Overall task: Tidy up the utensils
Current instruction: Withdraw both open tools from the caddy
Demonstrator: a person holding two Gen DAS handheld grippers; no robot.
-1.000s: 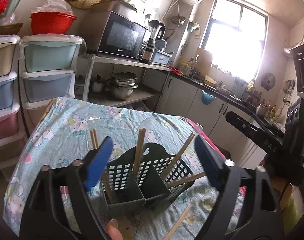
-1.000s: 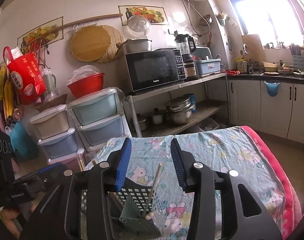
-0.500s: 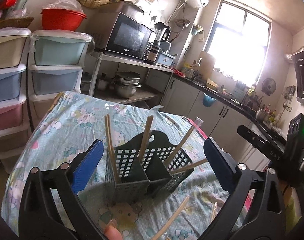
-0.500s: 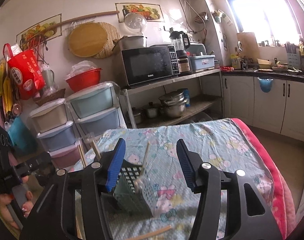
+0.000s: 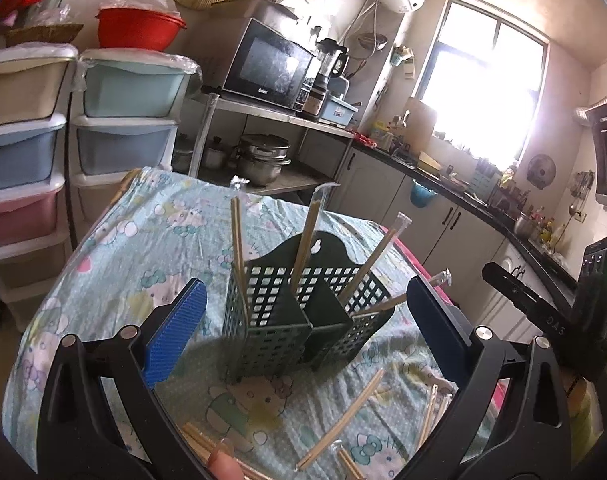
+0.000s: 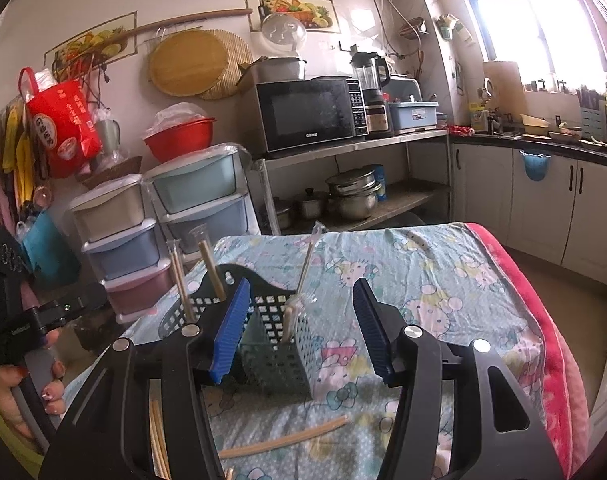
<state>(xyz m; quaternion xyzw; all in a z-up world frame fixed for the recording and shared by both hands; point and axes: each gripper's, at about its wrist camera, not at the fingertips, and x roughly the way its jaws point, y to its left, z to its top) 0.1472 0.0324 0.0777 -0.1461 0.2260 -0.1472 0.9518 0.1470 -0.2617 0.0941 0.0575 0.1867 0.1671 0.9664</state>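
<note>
Basket mid-table, cloth bare around

A bright window glares at upper right over white cabinets, while a microwave and stacked pastel drawers line the tiled wall.

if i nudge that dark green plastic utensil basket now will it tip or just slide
The dark green perforated plastic basket looks light, so it would probably slide on the patterned tablecloth. The wrapped wooden chopsticks lean outward above its rim, which may make it top-heavy and likelier to tip if pushed high.
</note>
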